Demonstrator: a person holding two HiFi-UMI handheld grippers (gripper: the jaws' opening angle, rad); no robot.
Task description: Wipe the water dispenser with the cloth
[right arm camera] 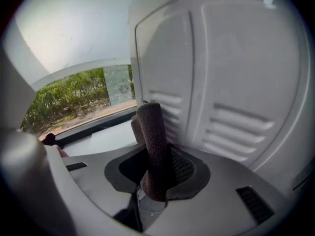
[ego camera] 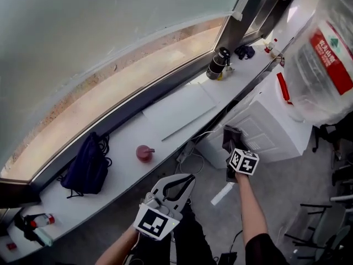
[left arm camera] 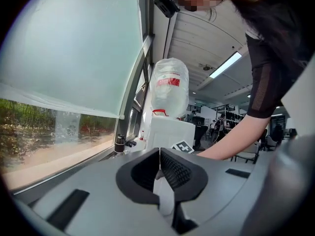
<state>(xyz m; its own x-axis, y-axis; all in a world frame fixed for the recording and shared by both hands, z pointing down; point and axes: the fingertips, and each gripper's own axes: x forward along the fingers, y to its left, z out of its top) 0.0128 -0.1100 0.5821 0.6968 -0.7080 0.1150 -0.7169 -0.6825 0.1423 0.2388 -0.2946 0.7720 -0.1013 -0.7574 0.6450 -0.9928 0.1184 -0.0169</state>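
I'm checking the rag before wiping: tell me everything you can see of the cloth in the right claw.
The cloth is dark brown with a coarse, nubbly weave, folded into a thick strip. The right claw is shut on its lower part; the rest stands up past the jaws, just before the white louvred panel of the water dispenser. Contact cannot be confirmed.

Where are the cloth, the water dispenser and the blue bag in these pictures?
cloth (right arm camera: 152, 141): right gripper view, middle of its rolled part.
water dispenser (ego camera: 273, 123): head view, its white louvred panel.
blue bag (ego camera: 88, 169): head view, centre of its body.
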